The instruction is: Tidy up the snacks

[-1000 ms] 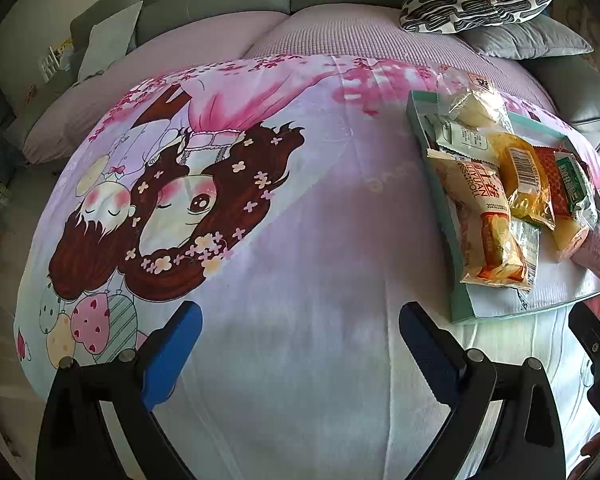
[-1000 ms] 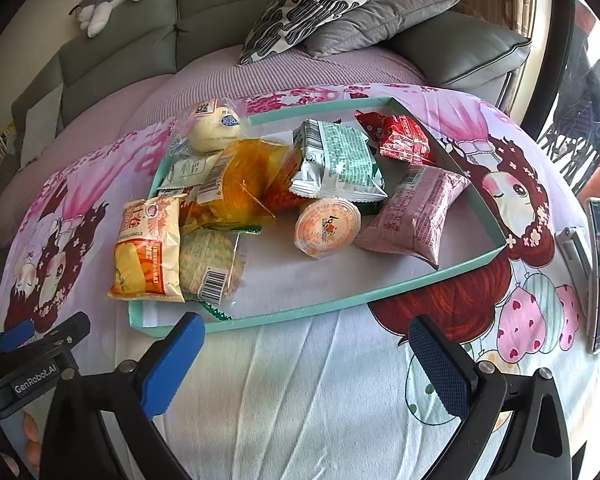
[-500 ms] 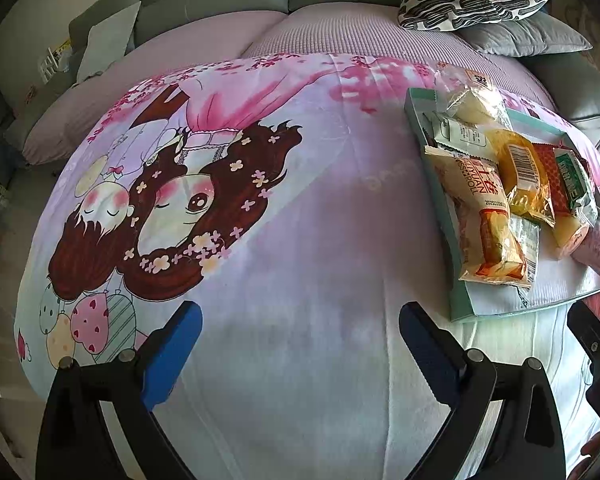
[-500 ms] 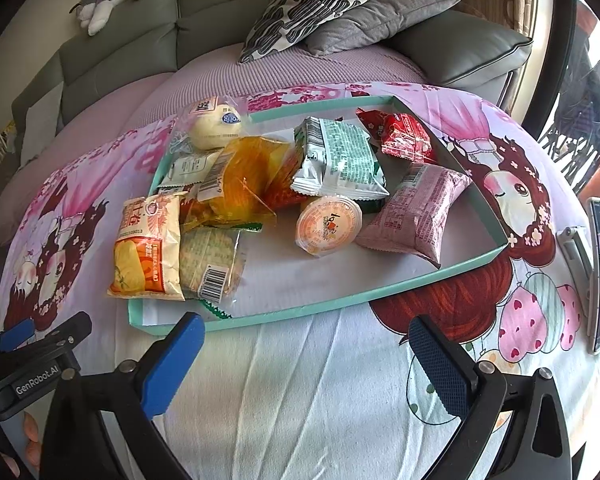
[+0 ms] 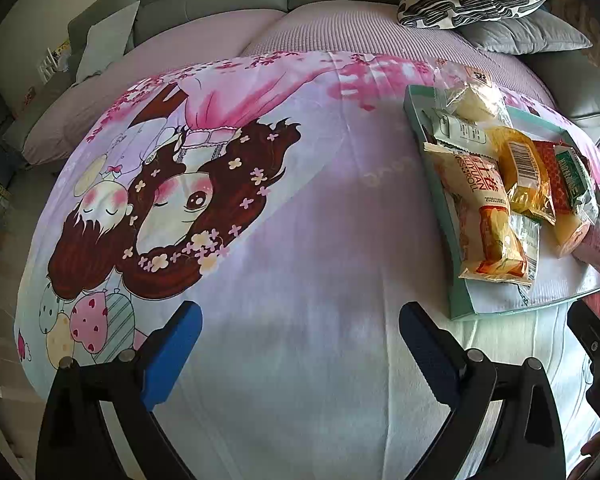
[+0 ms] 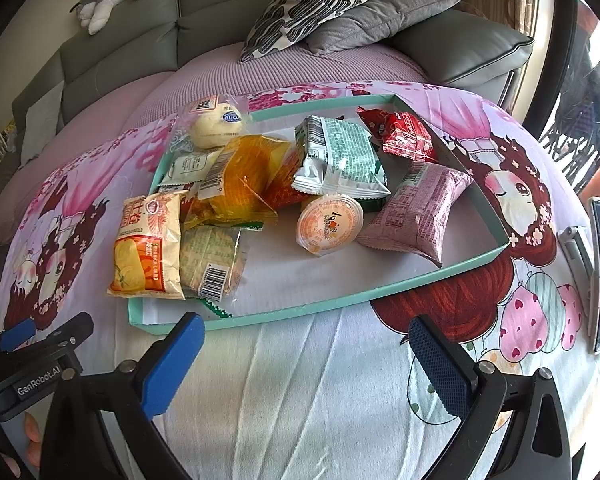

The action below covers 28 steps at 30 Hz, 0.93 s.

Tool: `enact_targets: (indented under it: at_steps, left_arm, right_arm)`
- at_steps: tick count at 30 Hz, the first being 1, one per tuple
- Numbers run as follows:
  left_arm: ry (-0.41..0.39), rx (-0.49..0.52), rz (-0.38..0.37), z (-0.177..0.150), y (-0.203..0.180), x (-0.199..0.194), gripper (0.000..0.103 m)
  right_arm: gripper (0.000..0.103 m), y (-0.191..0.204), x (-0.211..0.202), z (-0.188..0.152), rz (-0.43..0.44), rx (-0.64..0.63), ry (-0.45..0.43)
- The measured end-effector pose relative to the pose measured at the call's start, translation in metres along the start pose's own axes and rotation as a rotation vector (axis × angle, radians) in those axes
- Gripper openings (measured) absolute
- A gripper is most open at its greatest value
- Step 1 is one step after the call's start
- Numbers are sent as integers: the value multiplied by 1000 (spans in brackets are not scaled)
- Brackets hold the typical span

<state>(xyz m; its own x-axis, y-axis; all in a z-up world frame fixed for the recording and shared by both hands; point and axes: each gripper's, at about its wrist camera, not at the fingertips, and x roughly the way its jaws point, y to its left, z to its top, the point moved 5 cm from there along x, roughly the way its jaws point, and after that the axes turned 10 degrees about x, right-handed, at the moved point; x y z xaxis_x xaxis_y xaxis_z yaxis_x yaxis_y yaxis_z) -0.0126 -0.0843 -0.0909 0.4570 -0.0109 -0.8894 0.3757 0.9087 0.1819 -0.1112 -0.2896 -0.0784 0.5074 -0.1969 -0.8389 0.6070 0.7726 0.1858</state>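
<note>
Right wrist view shows the right gripper (image 6: 304,350) spread wide and empty just short of the tray (image 6: 428,278) near edge, where light, crinkly, slippery snack packets (image 6: 148,240) lie heaped, probably best pinched by a sealed end.

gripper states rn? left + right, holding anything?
Left gripper: open, holding nothing, over the bedsheet.
Right gripper: open, holding nothing, just short of the snack tray.
</note>
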Motion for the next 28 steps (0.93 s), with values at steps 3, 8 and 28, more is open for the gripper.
enact_targets:
  at_steps: [3, 8, 28]
  left_arm:
    - [0, -1, -1, 0, 0, 0, 99]
    - [1, 1, 0, 0, -1, 0, 99]
    - [-23, 42, 29, 1, -1, -5, 99]
  right_arm:
    - [103, 0, 0, 0, 0, 1, 0]
    - [103, 0, 0, 0, 0, 0, 1]
    - [103, -1, 1, 0, -5, 10, 4]
